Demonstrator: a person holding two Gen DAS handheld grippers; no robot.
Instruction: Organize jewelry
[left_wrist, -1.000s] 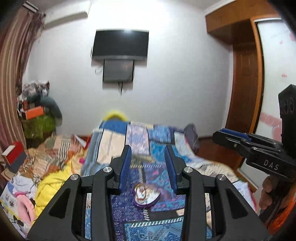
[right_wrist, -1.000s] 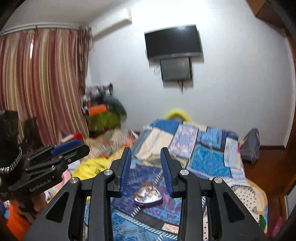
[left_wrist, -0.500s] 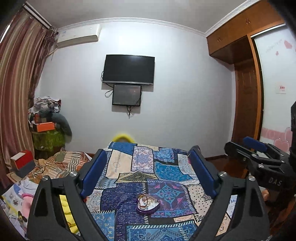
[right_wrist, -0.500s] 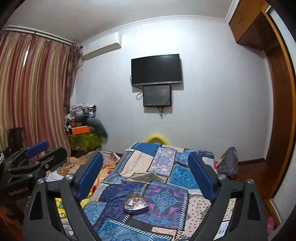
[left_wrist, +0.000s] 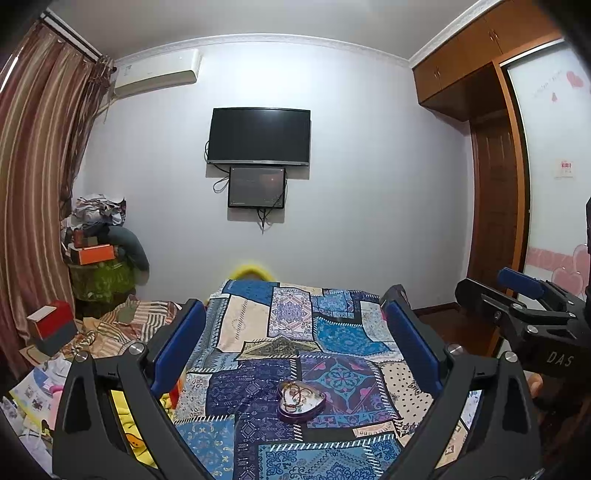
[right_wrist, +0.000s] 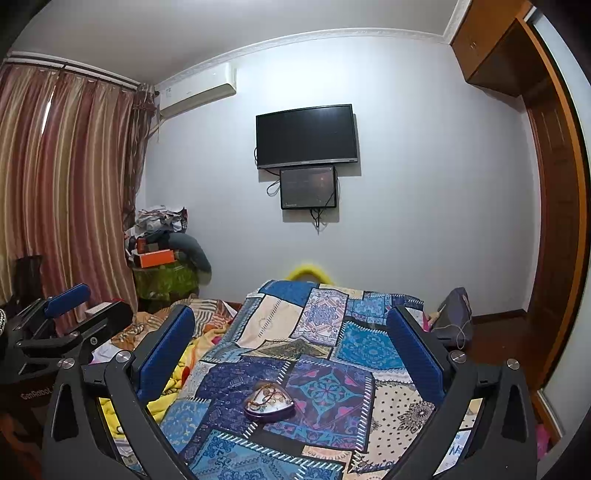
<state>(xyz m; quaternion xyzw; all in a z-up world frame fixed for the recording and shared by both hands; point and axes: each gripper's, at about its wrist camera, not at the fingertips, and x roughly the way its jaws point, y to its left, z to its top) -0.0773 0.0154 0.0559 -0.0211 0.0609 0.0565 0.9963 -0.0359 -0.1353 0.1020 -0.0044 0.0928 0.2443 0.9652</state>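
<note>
A small heart-shaped jewelry dish (left_wrist: 301, 400) with a purple rim sits on the patchwork bedcover (left_wrist: 343, 336), thin chains or bangles lying inside it. In the right wrist view the dish (right_wrist: 269, 400) lies low and centre. My left gripper (left_wrist: 293, 317) hovers above and short of the dish, blue pads spread wide, its jaws opening with nothing between them. My right gripper (right_wrist: 290, 321) does the same, jaws opening and empty. Each gripper also shows from the side in the other's view, the right gripper (left_wrist: 517, 295) and the left gripper (right_wrist: 66, 299).
A yellow blanket (right_wrist: 173, 387) and striped cloth bunch along the bed's left side. A red box (left_wrist: 50, 325) and a pile of boxes and clothes (left_wrist: 96, 251) stand by the curtain. A grey bag (right_wrist: 454, 314) rests at the bed's right, before the wooden wardrobe (left_wrist: 495, 206).
Both grippers went from nearly shut to wide open. Both views tilted up and pulled back, so the dish now sits lower and the whole far wall shows.
</note>
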